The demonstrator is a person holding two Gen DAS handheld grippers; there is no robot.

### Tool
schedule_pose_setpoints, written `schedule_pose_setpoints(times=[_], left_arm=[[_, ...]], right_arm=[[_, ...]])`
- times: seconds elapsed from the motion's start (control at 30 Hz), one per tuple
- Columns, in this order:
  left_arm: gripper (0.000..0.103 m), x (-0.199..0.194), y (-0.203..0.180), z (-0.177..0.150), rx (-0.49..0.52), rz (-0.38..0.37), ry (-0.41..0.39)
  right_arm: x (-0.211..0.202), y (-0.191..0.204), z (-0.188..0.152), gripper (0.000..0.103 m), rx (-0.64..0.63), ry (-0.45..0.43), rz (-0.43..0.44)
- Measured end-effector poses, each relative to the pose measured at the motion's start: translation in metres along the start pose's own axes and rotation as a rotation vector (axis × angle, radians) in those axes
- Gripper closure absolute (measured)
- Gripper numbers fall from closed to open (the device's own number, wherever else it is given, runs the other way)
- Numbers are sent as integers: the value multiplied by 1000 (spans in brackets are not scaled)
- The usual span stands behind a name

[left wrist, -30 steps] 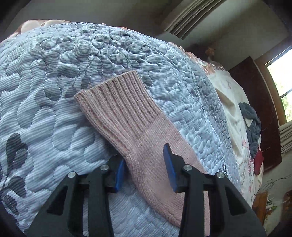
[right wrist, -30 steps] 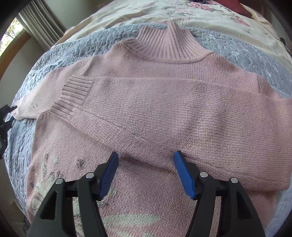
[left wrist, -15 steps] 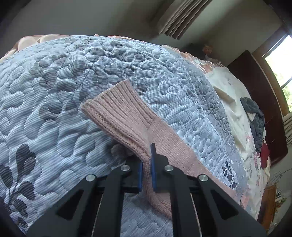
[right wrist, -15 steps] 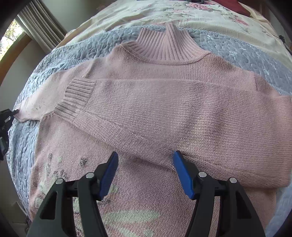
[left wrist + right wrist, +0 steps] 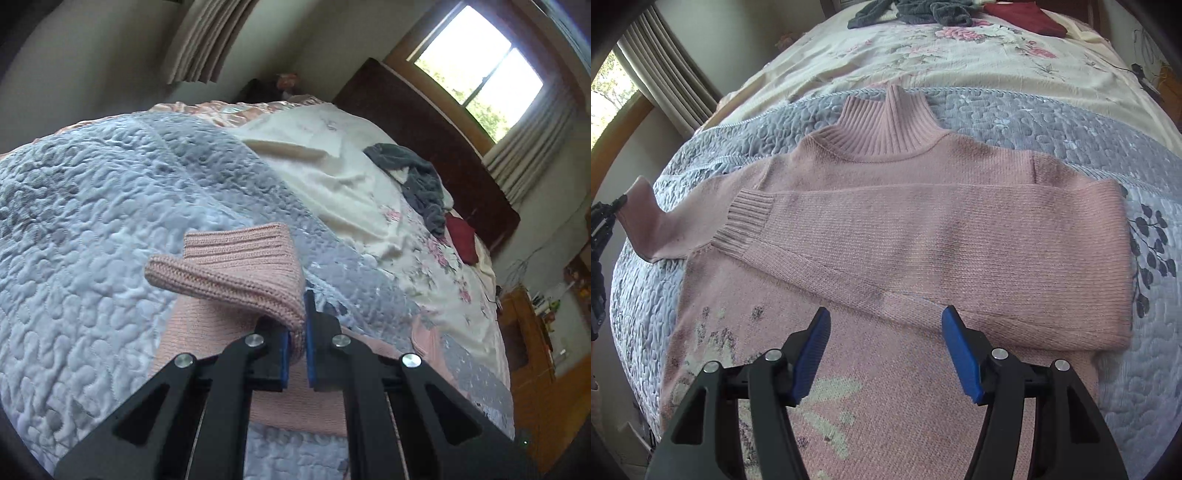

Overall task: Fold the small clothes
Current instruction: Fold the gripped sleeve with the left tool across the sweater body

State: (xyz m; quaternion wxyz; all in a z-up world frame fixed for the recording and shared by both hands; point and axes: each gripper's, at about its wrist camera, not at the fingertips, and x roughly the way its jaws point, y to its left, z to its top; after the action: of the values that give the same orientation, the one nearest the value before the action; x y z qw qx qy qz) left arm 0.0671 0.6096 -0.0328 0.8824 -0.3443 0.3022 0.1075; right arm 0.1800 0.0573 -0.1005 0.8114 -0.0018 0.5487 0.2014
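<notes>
A pink knitted sweater [image 5: 923,221] with a ribbed high collar lies flat on a grey-blue quilt [image 5: 1052,122]. One sleeve is folded across the chest, its ribbed cuff [image 5: 746,225] at the left. My left gripper [image 5: 295,332] is shut on the other sleeve [image 5: 236,269], holding its ribbed cuff lifted off the quilt [image 5: 92,221]. That raised sleeve [image 5: 653,229] also shows at the far left of the right wrist view, beside the left gripper's black frame [image 5: 600,229]. Over the sweater's lower front my right gripper [image 5: 886,350] hovers open, holding nothing.
A cream floral bedspread [image 5: 960,55] covers the bed beyond the quilt, with dark grey clothes [image 5: 417,177] and a dark red garment [image 5: 460,236] on it. A dark headboard [image 5: 424,129], window and curtains stand behind. Wooden furniture [image 5: 532,332] is at the right.
My left gripper went from open around the sleeve to shut on it, then lifted the cuff off the quilt. The right gripper stayed open and drew back slightly.
</notes>
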Motion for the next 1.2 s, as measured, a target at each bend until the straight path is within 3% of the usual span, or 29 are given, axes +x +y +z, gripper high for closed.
schedule_pose_setpoints(times=[0.27, 0.5, 0.87, 1.0, 1.1, 1.2], left_arm=[[98, 38, -119, -65, 156, -160, 74], [98, 78, -165, -112, 185, -223, 163], [98, 137, -142, -169, 124, -150, 306], [96, 148, -132, -185, 126, -152, 404], [95, 134, -121, -187, 93, -192, 460], [92, 89, -107, -173, 147, -217, 400]], right_arm=[[1, -14, -9, 41, 11, 2, -21], [8, -31, -14, 41, 59, 12, -10], [17, -39, -19, 40, 87, 27, 14], [21, -37, -19, 40, 83, 41, 1], [21, -35, -16, 39, 77, 58, -13], [14, -28, -8, 39, 78, 70, 5]])
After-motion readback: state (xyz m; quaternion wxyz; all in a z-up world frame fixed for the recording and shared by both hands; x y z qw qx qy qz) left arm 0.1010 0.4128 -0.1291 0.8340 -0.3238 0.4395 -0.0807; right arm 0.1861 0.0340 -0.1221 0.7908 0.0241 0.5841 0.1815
